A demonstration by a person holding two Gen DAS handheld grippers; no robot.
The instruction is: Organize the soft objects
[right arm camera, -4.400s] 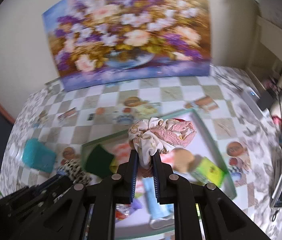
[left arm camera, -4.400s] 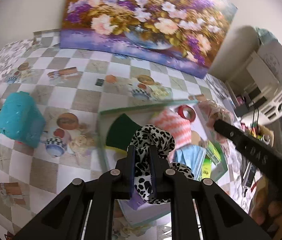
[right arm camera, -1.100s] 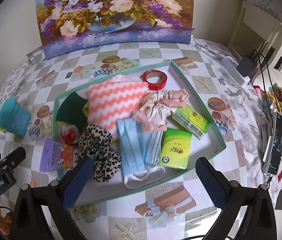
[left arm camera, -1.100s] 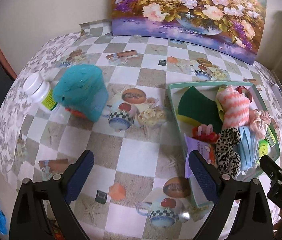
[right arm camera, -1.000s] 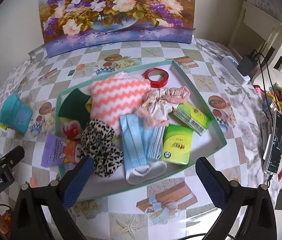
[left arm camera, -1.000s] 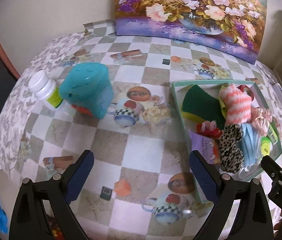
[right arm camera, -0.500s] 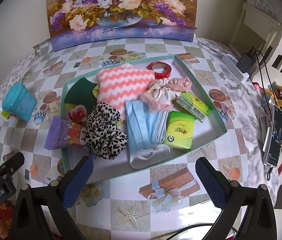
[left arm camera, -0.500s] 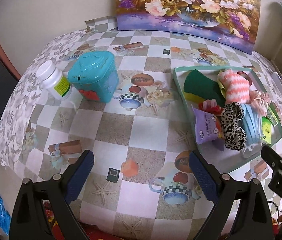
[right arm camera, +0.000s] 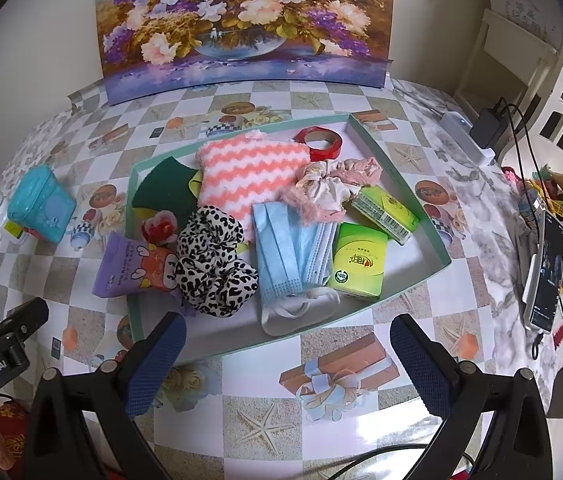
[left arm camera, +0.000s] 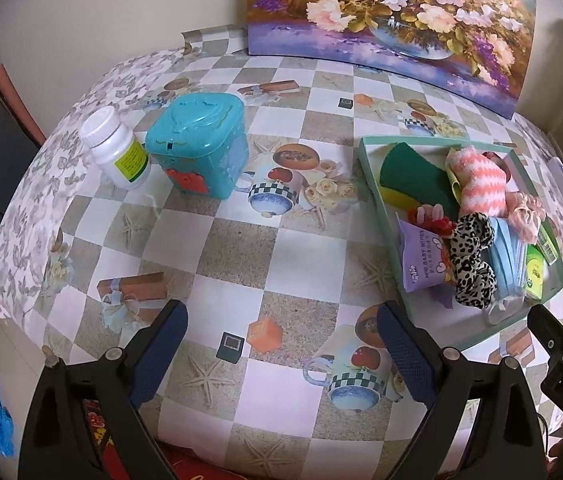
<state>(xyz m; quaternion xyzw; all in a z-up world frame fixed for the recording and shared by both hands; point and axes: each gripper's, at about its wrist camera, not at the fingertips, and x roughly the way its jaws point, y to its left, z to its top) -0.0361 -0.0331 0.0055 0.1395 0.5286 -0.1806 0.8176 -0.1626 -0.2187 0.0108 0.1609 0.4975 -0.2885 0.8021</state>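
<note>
leopard-print scrunchie (right arm camera: 213,260), pink zigzag cloth (right arm camera: 253,172)

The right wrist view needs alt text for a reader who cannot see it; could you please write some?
A green tray on a checkered table holds soft things: a leopard scrunchie, blue masks, a pink zigzag cloth, a pink scrunchie and tissue packs. The right tongs are open and empty near the tray's front edge.

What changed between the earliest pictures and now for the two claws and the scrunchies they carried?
Both let go. The left claw released the leopard scrunchie and the right claw released the pink scrunchie; both scrunchies now lie in the green tray. Both claws are open and pulled back toward the table's near edge. The teal box and white bottle stayed put.
</note>
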